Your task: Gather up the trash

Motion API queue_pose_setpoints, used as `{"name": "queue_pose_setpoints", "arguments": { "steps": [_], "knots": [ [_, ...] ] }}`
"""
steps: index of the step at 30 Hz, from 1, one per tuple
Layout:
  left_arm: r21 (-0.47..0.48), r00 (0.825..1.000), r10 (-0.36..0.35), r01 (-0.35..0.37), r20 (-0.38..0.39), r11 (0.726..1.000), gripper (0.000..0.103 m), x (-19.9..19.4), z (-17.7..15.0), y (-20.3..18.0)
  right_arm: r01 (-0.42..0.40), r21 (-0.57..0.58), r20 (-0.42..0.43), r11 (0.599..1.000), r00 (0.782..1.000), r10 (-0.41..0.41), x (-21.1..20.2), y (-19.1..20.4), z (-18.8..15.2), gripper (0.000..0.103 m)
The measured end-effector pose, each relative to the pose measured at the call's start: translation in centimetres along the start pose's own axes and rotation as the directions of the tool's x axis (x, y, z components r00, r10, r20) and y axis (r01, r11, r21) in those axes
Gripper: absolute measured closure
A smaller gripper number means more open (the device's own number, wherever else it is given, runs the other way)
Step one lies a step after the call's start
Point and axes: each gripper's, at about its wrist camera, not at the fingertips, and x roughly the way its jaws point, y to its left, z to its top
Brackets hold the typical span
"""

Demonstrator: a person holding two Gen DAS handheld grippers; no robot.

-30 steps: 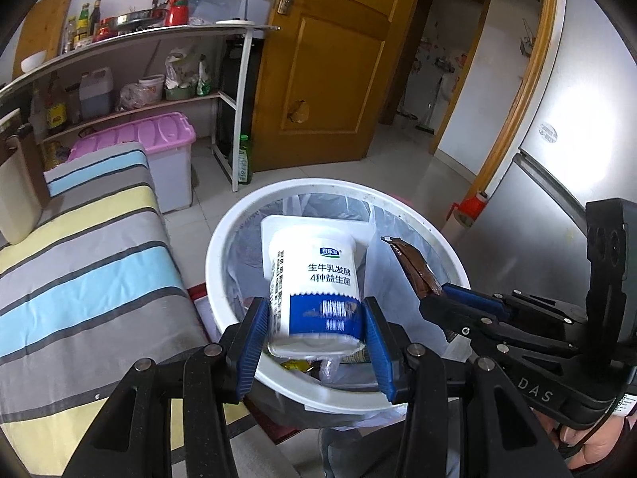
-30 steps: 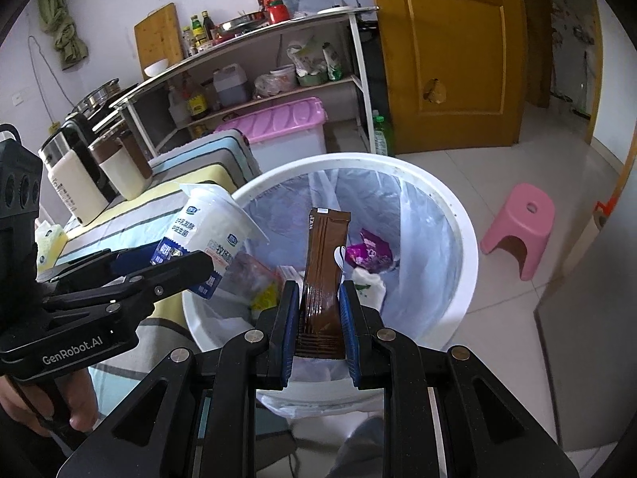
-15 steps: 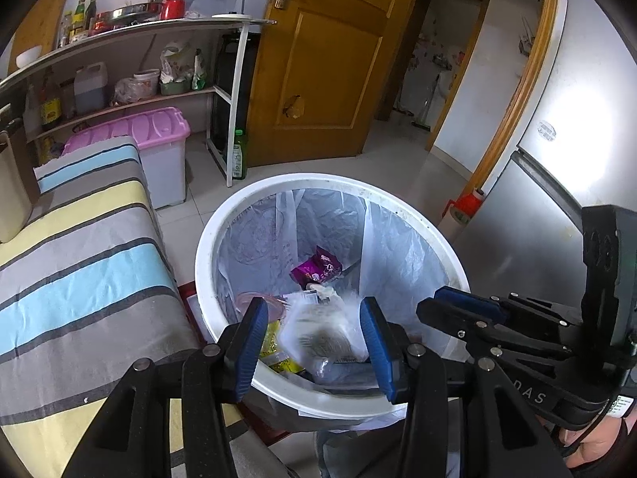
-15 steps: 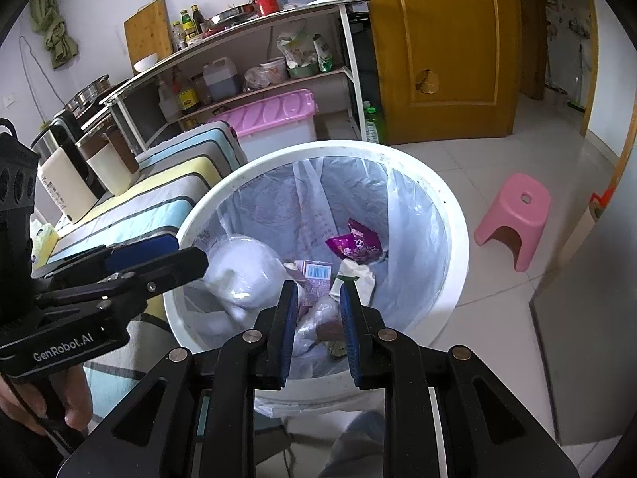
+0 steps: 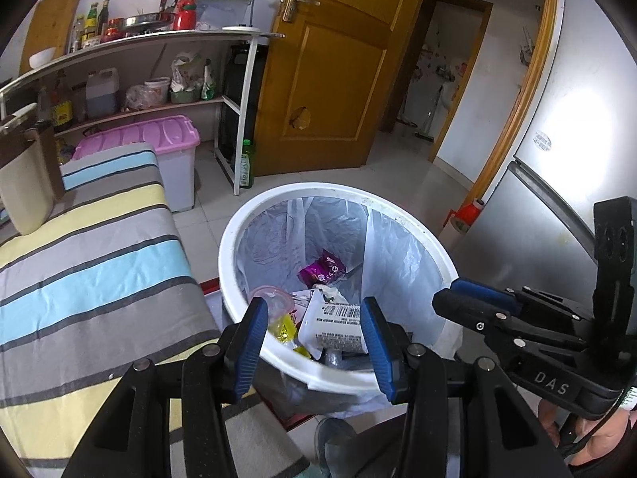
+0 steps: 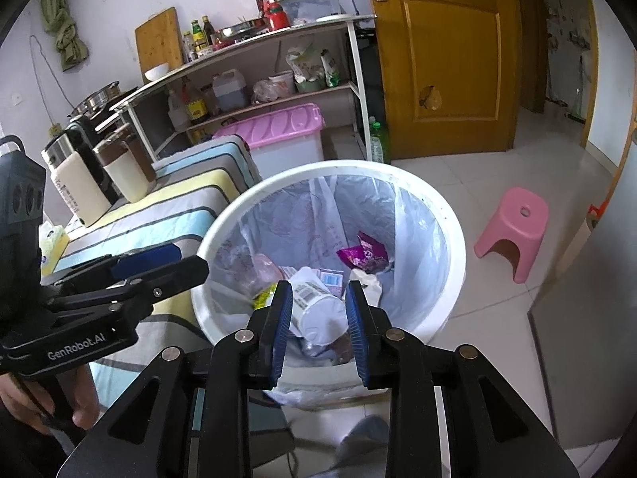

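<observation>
A white round trash bin [image 5: 239,235] with a clear liner stands on the floor beside the striped table; it also shows in the right wrist view [image 6: 454,239]. Inside lie the white yogurt cup [image 5: 332,324] on its side, a purple wrapper [image 5: 320,269] and other trash. The cup also shows in the right wrist view [image 6: 318,306]. My left gripper [image 5: 314,336] is open and empty above the bin's near rim. My right gripper [image 6: 318,324] is open and empty above the bin; it shows in the left wrist view [image 5: 469,302].
A striped cloth table [image 5: 87,263] lies left of the bin with thermos jugs [image 6: 75,183] on it. A pink-lidded storage box [image 6: 278,135] and a metal shelf [image 5: 159,40] stand behind. A pink stool [image 6: 513,227] and a fridge [image 5: 557,183] are to the right.
My left gripper opened and dropped the yogurt cup into the bin. My right gripper opened and dropped the brown wrapper in. Both grippers have pulled back slightly from the bin.
</observation>
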Motion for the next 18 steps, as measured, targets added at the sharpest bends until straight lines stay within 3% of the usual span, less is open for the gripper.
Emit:
{"name": "queue_pose_setpoints", "arguments": {
  "steps": [18],
  "knots": [
    [-0.004, 0.992, 0.065, -0.064, 0.11, 0.998, 0.055, -8.6, -3.5, 0.0, -0.046, -0.094, 0.096, 0.994, 0.994, 0.056, -5.3, 5.5, -2.2, 0.068]
  ]
}}
